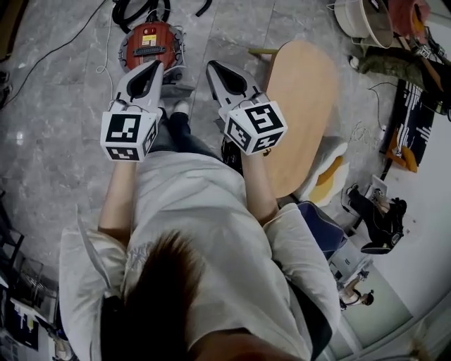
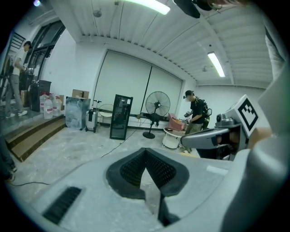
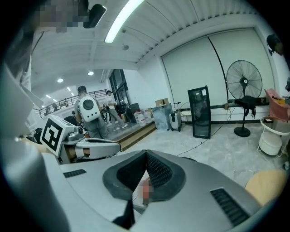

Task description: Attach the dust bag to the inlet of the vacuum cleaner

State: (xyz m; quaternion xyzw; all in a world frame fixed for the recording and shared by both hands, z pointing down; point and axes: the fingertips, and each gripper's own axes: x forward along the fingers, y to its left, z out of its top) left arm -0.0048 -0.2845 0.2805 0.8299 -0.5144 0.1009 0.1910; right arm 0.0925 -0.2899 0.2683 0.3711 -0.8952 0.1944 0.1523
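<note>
The red vacuum cleaner (image 1: 150,42) stands on the grey floor, straight ahead of the person's feet. Both grippers are held up at chest height, side by side, pointing forward over it. My left gripper (image 1: 156,66) is shut with nothing between its pads; in the left gripper view its jaws (image 2: 145,150) meet in a closed V. My right gripper (image 1: 211,67) is likewise shut and empty, its jaws (image 3: 146,154) pressed together. No dust bag shows in any view. Each gripper sees the other beside it.
A black hose (image 1: 132,11) coils behind the vacuum. A round wooden table (image 1: 304,106) stands to the right. Clutter lies along the right edge (image 1: 412,120). Across the room are a standing fan (image 2: 157,107), a black framed panel (image 2: 121,117) and people (image 2: 195,114).
</note>
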